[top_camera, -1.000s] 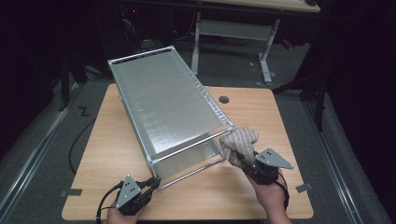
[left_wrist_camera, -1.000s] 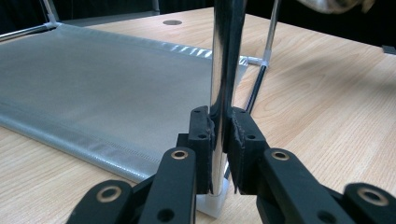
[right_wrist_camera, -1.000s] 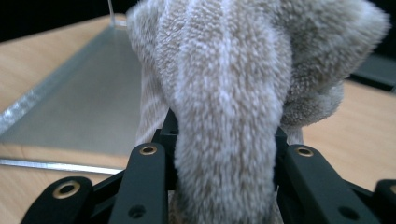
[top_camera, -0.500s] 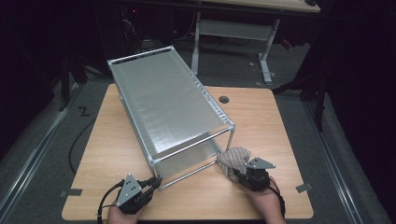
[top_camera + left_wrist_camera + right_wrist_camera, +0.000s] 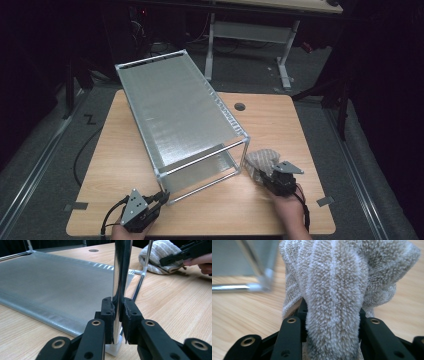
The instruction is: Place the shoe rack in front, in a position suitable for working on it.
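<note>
On a wooden table (image 5: pixel 300 125), the left gripper (image 5: pixel 117 312) is clamped on the metal rack's (image 5: pixel 180 110) near-left upright post (image 5: pixel 121 270). The right gripper (image 5: pixel 332 315) grips a beige towel (image 5: pixel 260 161) resting just right of the rack's near-right corner.

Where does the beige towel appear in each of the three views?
High view: towel lower right on the table, ahead of the right gripper.
Left gripper view: towel top right, behind the rack's far post.
Right gripper view: towel centre, between the jaws.
Shared landmark: the rack's corner post beside it.
</note>
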The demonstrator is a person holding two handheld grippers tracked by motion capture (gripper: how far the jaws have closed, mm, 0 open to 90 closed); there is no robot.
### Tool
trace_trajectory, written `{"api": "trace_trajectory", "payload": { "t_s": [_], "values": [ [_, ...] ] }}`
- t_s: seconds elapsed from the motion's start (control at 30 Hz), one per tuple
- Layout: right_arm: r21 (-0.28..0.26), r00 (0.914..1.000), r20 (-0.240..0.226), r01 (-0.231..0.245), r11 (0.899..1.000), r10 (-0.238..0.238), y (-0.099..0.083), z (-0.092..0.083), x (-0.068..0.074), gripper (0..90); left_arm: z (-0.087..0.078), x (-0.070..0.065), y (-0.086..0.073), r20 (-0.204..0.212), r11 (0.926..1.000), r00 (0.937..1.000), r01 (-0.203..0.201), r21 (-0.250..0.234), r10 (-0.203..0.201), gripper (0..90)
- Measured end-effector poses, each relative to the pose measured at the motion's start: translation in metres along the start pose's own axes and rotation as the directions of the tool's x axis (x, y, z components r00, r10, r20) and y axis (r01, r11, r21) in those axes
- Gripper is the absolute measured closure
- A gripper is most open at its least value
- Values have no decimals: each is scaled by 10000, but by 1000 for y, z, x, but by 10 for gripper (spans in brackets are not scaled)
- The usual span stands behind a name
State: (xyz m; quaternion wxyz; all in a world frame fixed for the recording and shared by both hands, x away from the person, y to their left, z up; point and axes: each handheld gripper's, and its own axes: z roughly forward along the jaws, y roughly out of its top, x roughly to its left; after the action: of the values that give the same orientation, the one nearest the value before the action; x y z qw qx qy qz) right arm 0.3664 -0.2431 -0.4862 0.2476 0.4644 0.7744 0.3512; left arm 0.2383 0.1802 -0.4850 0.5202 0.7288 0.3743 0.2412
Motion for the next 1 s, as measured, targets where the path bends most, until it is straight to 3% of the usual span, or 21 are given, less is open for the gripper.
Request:
{"api": "trace_trajectory", "payload": {
  "t_s": [0.17, 0.37, 0.47, 0.5, 0.53, 0.63, 0.7, 0.8, 0.87, 1.0],
  "values": [
    [-418, 9954, -740, 585, 9974, -615, 12, 1, 25, 647, -3, 0, -1, -102, 10000, 9999, -8, -5, 8, 800],
    [-1497, 9926, -944, 621, 9868, -768, 26, -18, 32, 648, -7, 1, -3, -176, 10000, 9998, -11, 7, 11, 801],
    [-2206, 9919, -1016, 529, 9739, -769, 34, -33, 32, 647, -8, 2, -3, -184, 10000, 9998, -1, -6, 1, 801],
    [-2719, 9917, -1064, 404, 9615, -717, 40, -44, 31, 647, -9, 2, -4, -168, 10000, 9999, 15, 0, -15, 801],
    [-2719, 9917, -1064, 404, 9615, -717, 40, -44, 31, 647, -9, 2, -4, -168, 10000, 9999, 15, 0, -15, 801],
    [-3348, 9914, -1106, 295, 9418, -704, 47, -58, 31, 647, -9, 2, -4, -176, 10000, 9998, 14, 0, -14, 801],
    [-3503, 9908, -1171, 233, 9363, -685, 48, -63, 32, 648, -9, 2, -4, -174, 10000, 9998, 12, 4, -12, 801],
    [-3306, 9895, -1217, 342, 9431, -786, 45, -58, 33, 655, -9, 2, -3, -178, 10000, 9998, -1, 20, 1, 801],
    [-2829, 9878, -1327, 410, 9583, -815, 41, -50, 33, 655, -8, 2, -3, -160, 10000, 9999, -2, 38, 3, 801],
    [-2093, 9857, -1447, 550, 9763, -865, 32, -35, 35, 655, -7, 2, -3, -106, 10000, 9999, -4, 20, 4, 801]
  ]
}}
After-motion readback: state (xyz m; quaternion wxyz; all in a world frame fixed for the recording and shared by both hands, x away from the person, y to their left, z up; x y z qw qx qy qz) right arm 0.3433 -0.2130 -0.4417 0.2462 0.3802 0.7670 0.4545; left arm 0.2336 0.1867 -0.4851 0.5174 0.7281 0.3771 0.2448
